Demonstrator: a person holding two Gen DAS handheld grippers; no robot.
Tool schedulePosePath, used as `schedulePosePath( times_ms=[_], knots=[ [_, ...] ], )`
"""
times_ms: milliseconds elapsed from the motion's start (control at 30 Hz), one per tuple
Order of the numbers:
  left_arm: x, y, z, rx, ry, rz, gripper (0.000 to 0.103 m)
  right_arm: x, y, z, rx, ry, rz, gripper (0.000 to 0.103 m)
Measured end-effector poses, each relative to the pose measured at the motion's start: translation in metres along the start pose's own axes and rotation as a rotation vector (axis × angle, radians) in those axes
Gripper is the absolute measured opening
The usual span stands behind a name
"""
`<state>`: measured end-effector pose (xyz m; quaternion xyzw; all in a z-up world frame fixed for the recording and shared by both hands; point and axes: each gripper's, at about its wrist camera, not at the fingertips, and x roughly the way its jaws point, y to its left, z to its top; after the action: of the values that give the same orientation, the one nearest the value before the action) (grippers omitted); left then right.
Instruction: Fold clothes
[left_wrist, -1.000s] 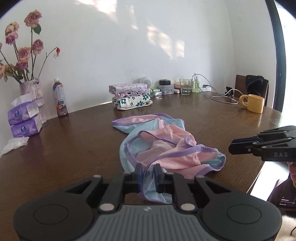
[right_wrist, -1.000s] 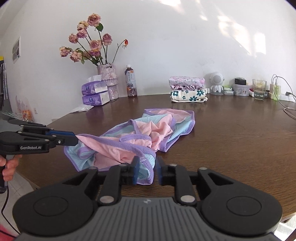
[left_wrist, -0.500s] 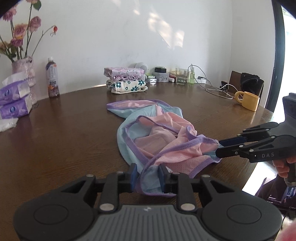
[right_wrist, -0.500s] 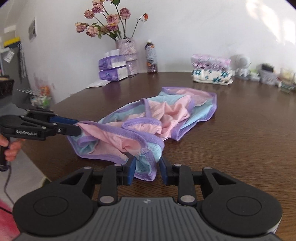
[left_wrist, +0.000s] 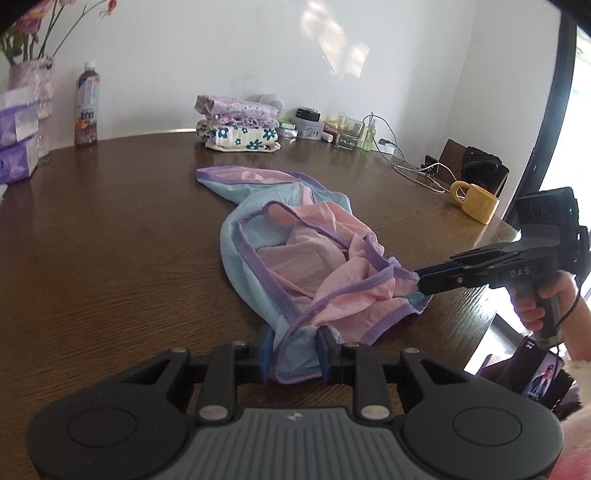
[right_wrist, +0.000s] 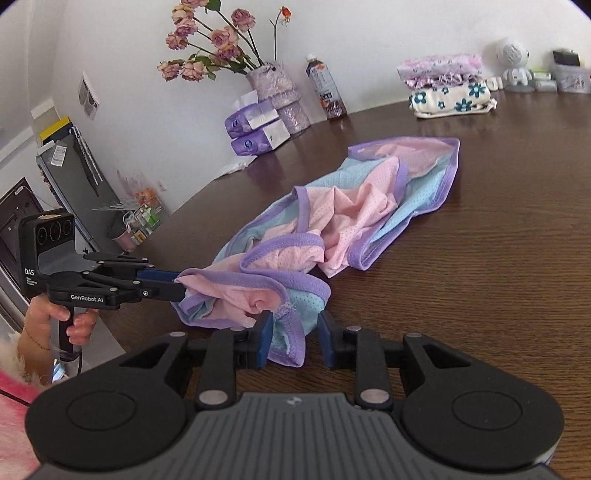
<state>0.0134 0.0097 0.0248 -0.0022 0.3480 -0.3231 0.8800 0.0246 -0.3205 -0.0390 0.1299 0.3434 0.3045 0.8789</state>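
Item: pink, blue and purple-trimmed garment (left_wrist: 295, 254), one piece, lying rumpled along the dark wooden bench (left_wrist: 110, 266), its near end by the bench edge, its far end toward the folded stack (left_wrist: 238, 125) at the wall

Left tool (left_wrist: 294, 350): I have its fingers set either side of the near blue hem with a gap showing; a second ago they were pressed close on that hem, so I read the pinch as slackened. Seen from the right wrist, its tips look closed on the pink corner, so I cannot tell for certain

Right tool (right_wrist: 295, 339): fingers spread wider than a second ago, cloth loose between them, pads not bearing on it

Change noted: both tools have come in from apart to the two near corners of the garment, and the views have dropped lower and nearer the bench

Meaning for the task, my judgement: the garment is not folded; it lies bunched, layers crossed. Two corners in reach suits either lifting to spread it flat or letting go after laying it down

Other: yellow mug (left_wrist: 476, 201), bottle (left_wrist: 86, 107), vase of roses (right_wrist: 273, 92)
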Motion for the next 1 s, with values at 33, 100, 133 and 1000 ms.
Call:
schedulePosePath(
  times_ms=[33,100,133,1000],
  knots=[
    [-0.001,0.003,0.000,-0.013,0.000,-0.009,0.028,0.001,0.001,-0.001,-0.004,0.001,-0.001,0.018],
    [-0.004,0.009,0.000,-0.038,-0.001,-0.027,0.036,0.001,0.007,-0.003,-0.034,0.003,-0.025,0.008],
    [-0.006,0.011,0.000,-0.050,-0.001,-0.036,0.036,0.000,0.011,-0.004,-0.058,0.000,-0.053,0.008],
    [0.004,-0.048,-0.010,0.370,-0.044,0.104,0.007,-0.002,0.089,-0.043,-0.448,-0.065,-0.503,0.009]
  ],
)
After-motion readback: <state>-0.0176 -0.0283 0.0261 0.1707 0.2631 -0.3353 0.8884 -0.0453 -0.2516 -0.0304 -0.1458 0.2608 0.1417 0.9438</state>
